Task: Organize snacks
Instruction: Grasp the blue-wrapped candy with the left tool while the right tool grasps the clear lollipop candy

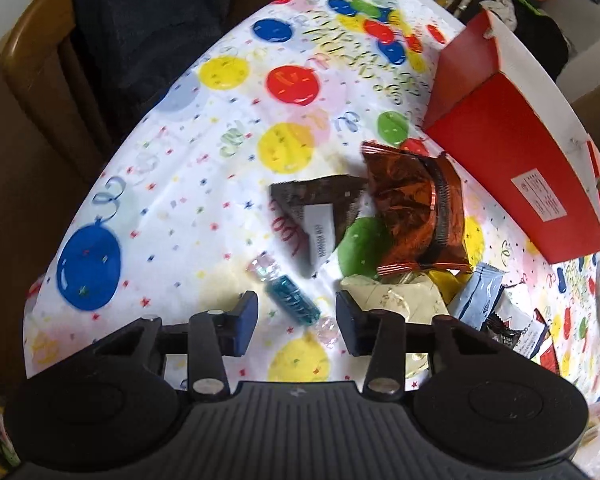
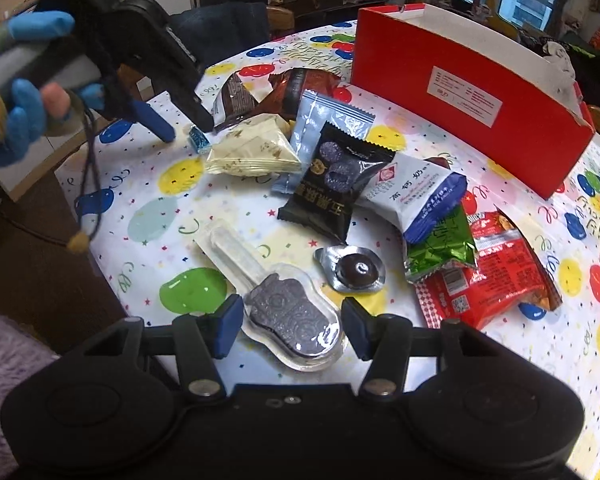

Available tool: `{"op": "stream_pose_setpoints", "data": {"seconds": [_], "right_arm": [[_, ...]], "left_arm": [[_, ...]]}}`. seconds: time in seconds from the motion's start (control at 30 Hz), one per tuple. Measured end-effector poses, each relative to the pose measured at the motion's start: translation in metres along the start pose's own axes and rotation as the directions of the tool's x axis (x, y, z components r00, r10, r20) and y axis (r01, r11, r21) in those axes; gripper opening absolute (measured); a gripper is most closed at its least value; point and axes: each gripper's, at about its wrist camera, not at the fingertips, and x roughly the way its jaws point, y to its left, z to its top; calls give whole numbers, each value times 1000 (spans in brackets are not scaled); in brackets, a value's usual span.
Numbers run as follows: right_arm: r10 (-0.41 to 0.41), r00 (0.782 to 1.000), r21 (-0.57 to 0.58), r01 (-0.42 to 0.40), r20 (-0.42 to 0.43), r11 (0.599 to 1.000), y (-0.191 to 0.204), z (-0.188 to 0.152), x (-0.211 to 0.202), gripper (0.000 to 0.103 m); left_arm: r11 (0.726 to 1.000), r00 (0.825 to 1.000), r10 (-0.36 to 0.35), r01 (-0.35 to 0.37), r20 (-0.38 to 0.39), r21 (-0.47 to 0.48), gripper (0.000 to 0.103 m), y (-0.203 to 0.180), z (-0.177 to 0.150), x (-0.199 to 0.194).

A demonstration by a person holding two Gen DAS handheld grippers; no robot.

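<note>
Table under balloon-print cloth (image 2: 148, 216): red box (image 2: 460, 96) upper right, snack pile mid-frame incl. black packet (image 2: 332, 184), cream packet (image 2: 256, 152), red packet (image 2: 484, 276), clear-packed lolly (image 2: 284, 312) bottom centre.

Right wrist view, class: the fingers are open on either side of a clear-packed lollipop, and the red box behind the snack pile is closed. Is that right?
Not quite. The red box is open at the top; the right wrist view shows its white inside. The right gripper is indeed open around the clear-packed lollipop.
</note>
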Motion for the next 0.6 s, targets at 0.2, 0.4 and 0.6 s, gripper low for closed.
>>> {"op": "stream_pose_setpoints", "data": {"seconds": [0.2,0.4,0.6], "right_arm": [[-20,1000,17,20,9,1000,1,-3,-8,53],[-43,999,47,41,33,998,-3,-5,-19,53],[-69,996,97,62,64,993,-11,-5,-34,53]], "left_arm": [[994,997,76,-77,18,72,32,-16,0,8],[991,995,91,-94,31,100,25,-18,1,9],[993,997,71,-74,33,95,14,-9,2,8]]}}
